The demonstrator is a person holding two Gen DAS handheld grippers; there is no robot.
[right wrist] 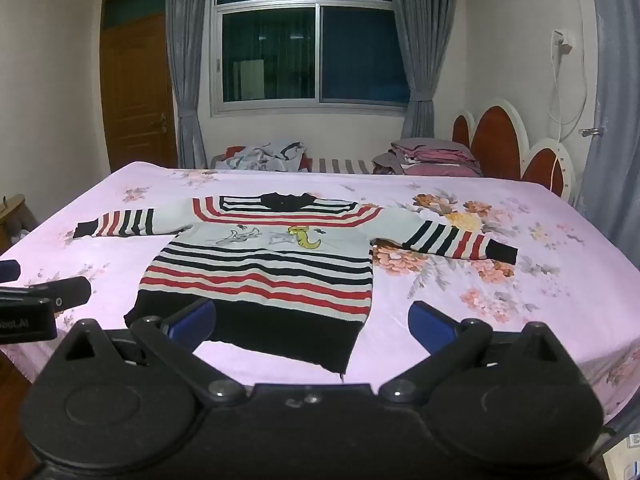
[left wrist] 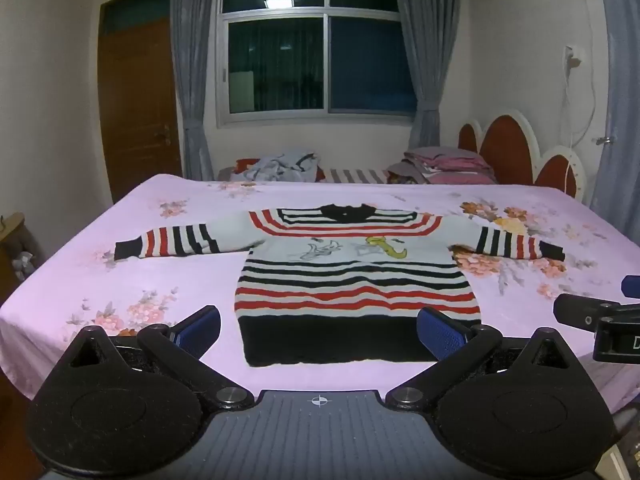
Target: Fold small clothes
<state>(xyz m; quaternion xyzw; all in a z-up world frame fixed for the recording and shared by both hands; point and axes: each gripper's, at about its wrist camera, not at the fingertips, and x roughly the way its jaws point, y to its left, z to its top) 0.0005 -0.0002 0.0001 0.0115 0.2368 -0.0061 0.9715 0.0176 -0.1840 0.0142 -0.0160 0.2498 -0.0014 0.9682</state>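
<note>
A small striped sweater (left wrist: pixel 352 276) in red, black and white, with a cartoon print on the chest, lies flat and face up on the pink floral bedsheet (left wrist: pixel 160 280), both sleeves spread out sideways. Its black hem faces me. My left gripper (left wrist: pixel 320 334) hovers open just short of the hem, nothing between its blue pads. In the right wrist view the same sweater (right wrist: pixel 264 276) lies left of centre, and my right gripper (right wrist: pixel 312 326) stands open over the hem's right corner, holding nothing. Each gripper shows at the edge of the other's view.
The bed (right wrist: pixel 520 300) has a red and white scalloped headboard (right wrist: pixel 500 140) at the right. Crumpled clothes (left wrist: pixel 280 166) and stacked pink and grey folded bedding (left wrist: pixel 444 166) lie at the far side. Behind are a window with grey curtains (left wrist: pixel 316 48) and a wooden door (left wrist: pixel 136 108).
</note>
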